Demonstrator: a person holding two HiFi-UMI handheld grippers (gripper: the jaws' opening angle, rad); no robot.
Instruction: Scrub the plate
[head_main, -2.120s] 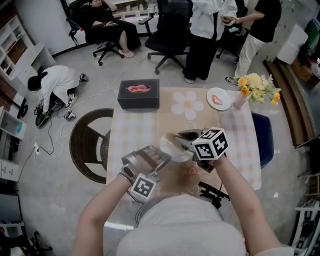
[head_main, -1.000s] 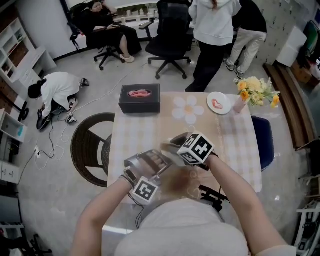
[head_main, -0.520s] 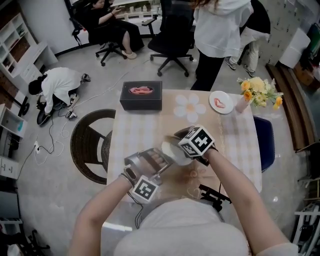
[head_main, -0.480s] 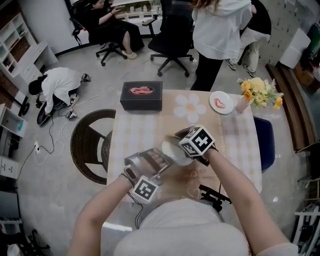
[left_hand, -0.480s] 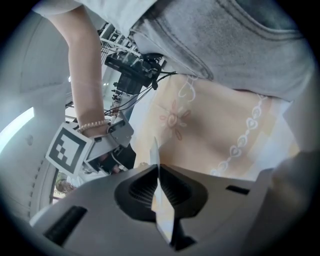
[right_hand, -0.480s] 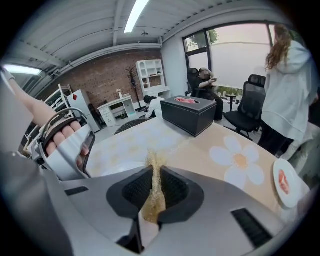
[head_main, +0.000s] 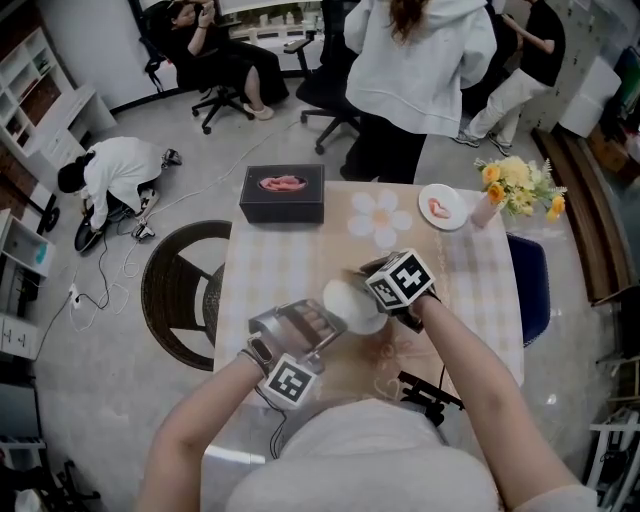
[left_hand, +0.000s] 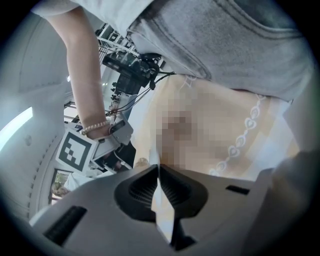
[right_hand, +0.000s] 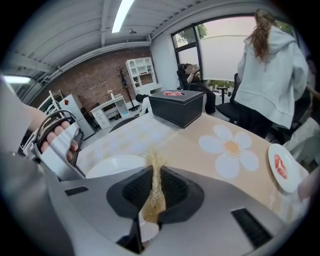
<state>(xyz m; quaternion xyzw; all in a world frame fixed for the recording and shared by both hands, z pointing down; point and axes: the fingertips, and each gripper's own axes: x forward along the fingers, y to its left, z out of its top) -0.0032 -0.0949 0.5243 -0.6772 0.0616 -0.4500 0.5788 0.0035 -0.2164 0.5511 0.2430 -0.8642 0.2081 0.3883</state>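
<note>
Holding plate (head_main: 350, 303), left tool (left_hand: 159, 172), likely sponge (right_hand: 151, 202) over it, right tool (right_hand: 153, 186)

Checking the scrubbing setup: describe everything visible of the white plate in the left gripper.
The plate is plain white, round and smooth, ceramic by its look, with no visible dirt. The left gripper is shut on its rim, holding it over the table. The right gripper, shut on a tan scrub pad, is at its opposite side; whether the pad touches it cannot be told.
</note>
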